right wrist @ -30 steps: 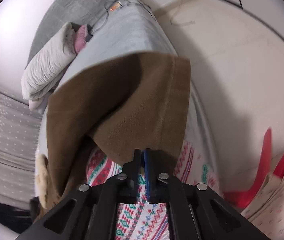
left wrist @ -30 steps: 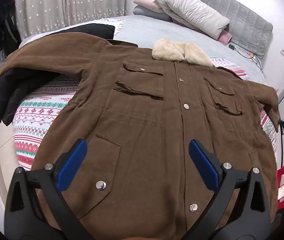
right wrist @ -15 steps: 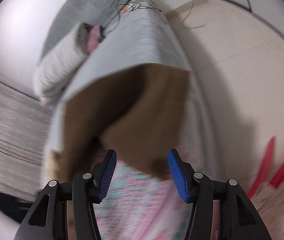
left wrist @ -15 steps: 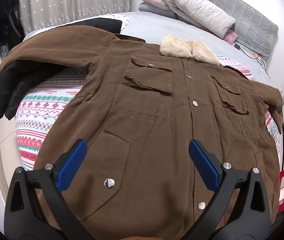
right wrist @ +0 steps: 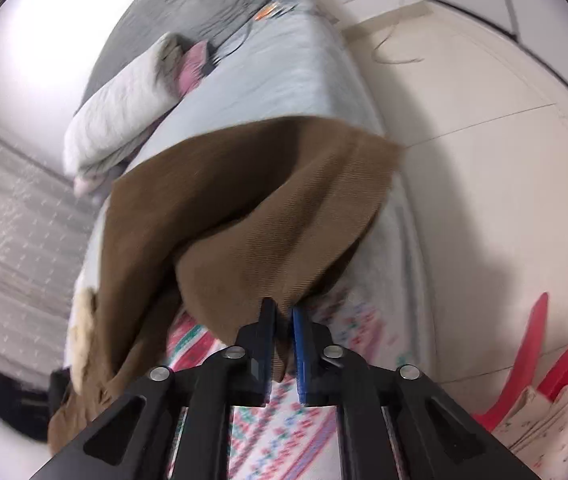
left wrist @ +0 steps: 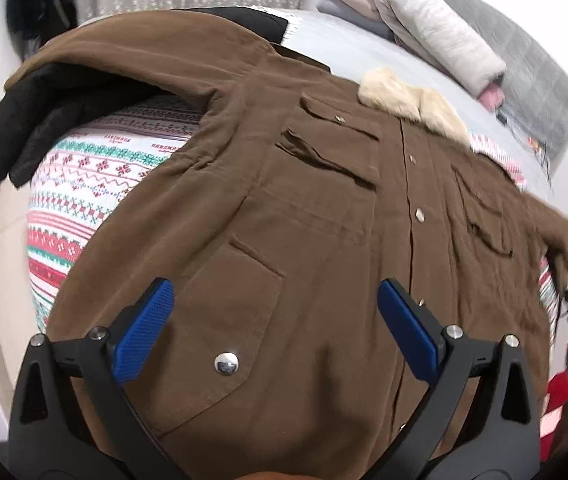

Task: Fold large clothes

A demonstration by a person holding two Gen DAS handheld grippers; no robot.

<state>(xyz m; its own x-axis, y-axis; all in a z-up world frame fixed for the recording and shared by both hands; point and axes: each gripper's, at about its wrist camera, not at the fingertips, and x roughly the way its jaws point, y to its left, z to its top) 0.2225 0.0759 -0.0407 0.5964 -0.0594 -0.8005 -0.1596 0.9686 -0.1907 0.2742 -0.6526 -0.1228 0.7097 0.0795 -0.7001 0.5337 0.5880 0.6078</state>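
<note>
Bed (right wrist: 304, 80), brown coat's (left wrist: 324, 240) sleeve (right wrist: 284, 240) seemingly between right fingers (right wrist: 298, 344).

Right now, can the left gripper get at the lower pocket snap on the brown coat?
Probably yes. The left gripper is open above the brown coat, and the pocket snap lies between its fingers with nothing over it.
</note>
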